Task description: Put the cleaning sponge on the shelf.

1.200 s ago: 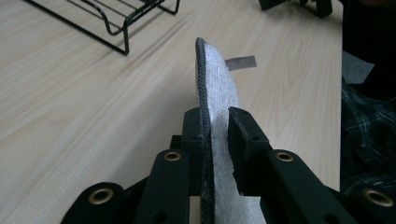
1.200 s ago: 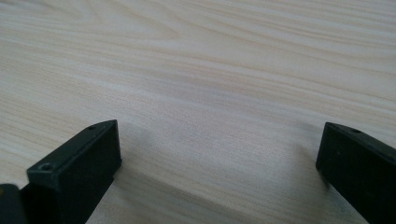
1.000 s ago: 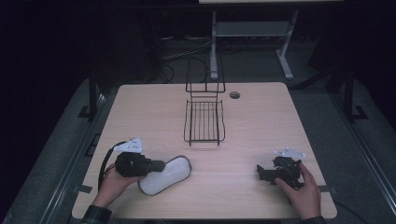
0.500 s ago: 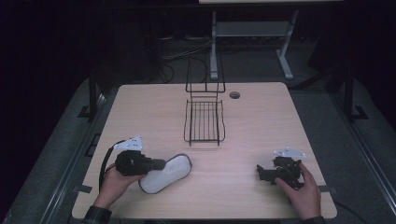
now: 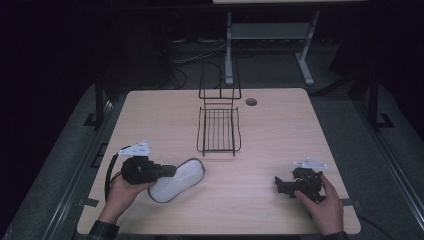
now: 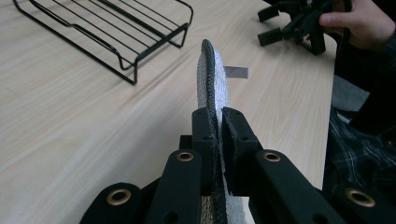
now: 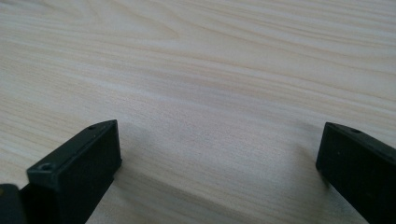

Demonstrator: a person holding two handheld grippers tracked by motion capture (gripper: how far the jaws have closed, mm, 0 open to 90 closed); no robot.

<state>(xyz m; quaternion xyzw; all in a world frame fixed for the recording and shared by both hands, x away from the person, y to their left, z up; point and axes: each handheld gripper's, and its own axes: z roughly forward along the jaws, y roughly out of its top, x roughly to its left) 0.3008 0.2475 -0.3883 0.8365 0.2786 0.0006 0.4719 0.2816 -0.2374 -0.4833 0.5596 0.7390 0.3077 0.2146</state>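
White mesh pouch (image 6: 212, 79) edge-on between left gripper (image 6: 215, 140) jaws, pinched tight.

obstacle: wire rack (image 5: 218, 131) mid-table — far half | free: bare table (image 5: 280, 135) either side

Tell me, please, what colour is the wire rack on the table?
Black wire rack, clearest in the high view.

Left gripper (image 5: 170, 170) jaws clamped together, right gripper (image 5: 278, 184) jaws spread wide, low over tabletop
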